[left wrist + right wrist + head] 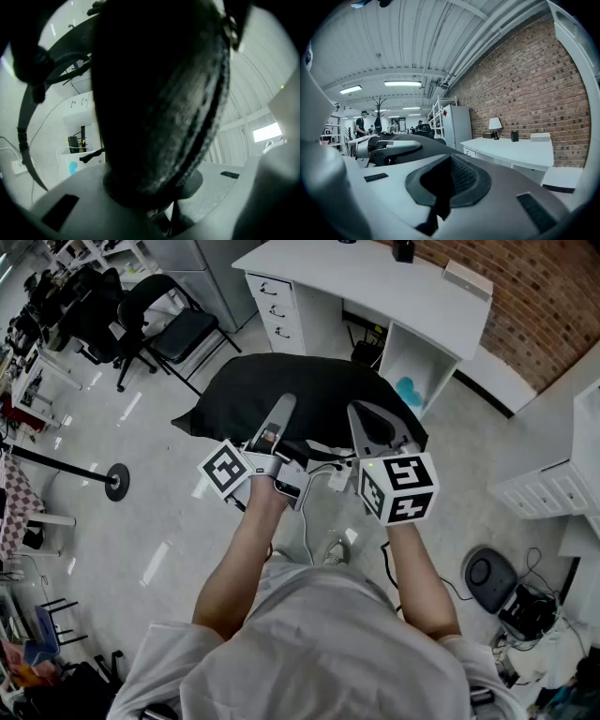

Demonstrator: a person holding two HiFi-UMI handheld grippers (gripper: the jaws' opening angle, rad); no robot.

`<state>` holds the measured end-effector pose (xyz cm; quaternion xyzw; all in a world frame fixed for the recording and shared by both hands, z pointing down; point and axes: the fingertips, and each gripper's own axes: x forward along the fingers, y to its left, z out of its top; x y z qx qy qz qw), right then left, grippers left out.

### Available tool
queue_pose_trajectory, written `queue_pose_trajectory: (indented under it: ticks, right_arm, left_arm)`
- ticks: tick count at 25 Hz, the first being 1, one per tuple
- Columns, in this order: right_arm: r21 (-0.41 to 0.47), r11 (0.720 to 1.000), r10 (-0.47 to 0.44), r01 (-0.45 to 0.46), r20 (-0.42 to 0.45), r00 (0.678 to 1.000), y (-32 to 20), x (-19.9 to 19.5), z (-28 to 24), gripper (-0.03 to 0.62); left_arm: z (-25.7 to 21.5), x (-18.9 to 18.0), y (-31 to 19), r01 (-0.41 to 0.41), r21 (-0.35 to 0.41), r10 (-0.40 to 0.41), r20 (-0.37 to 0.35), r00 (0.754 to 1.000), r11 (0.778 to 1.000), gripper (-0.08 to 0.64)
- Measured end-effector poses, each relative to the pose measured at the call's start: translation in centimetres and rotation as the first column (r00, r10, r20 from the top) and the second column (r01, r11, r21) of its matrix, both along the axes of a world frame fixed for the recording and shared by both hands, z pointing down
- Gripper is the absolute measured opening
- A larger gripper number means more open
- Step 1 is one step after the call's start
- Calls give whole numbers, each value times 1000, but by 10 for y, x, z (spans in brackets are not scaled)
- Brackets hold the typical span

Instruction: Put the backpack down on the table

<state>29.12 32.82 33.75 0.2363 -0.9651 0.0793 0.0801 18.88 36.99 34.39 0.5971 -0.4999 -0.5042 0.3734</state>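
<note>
The black backpack [300, 390] hangs in the air in front of me, over the floor and short of the white desk [375, 287]. My left gripper [284, 411] reaches into its near edge. In the left gripper view a thick black padded part of the backpack [159, 103] fills the frame, and the left gripper [159, 206] is shut on it. My right gripper [367, 420] meets the backpack's near right edge. In the right gripper view a strip of black mesh [454, 176] sits pinched in the right gripper [440, 192], with the desk [511, 150] ahead to the right.
The desk has drawers on its left side [272, 306] and stands against a brick wall [534, 296]. A black chair [169, 324] and a floor stand's round base [117, 481] are to the left. White drawer units [544, 488] stand at the right. A lamp [495, 124] is on the desk.
</note>
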Motion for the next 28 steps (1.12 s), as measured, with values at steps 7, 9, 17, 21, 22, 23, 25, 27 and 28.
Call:
queue_pose_trajectory:
  ticks: [7,9,17,21,22,23,25,27,28]
  right_arm:
    - [7,1000,4,-4,6,1000,-8,13,3,2]
    - [4,1000,1,-1,2,1000,-8,12,6,2]
    - [-6,1000,-4,4,-11,1000,-19,-1,16,2]
    - [-4,1000,3,-3,-19,1000,-35,-16,19,2]
    - [-4,1000,5,-5,-21,1000,-39,-21,19,2]
    - [-3,1000,7,-8,-23,1000,-44,-27,20,2]
    - [-3,1000,13,-14,-27,1000,-52,-40,22,2]
    - [-3,1000,23,-23,-31,999,-62,-55,24,2]
    - [-4,1000,29,-29,-34,999,-66,-63,24,2]
  left_arm:
    - [6,10,-6,6,-7,-6,-4,1000,1000,100]
    - [8,9,-6,10,-10,-10,-11,1000,1000,100]
    - [16,-6,-17,19,-10,-19,-23,1000,1000,100]
    - [20,-22,-32,14,-9,-14,-29,999,1000,100]
    - [21,-27,-37,12,-8,-13,-34,999,1000,100]
    - [22,-33,-41,10,-7,-11,-39,999,1000,100]
    - [24,-46,-50,4,-5,-5,-46,999,1000,100]
    - [26,-61,-60,-5,-6,5,-49,999,1000,100]
    - [27,-69,-66,-10,-7,10,-53,999,1000,100]
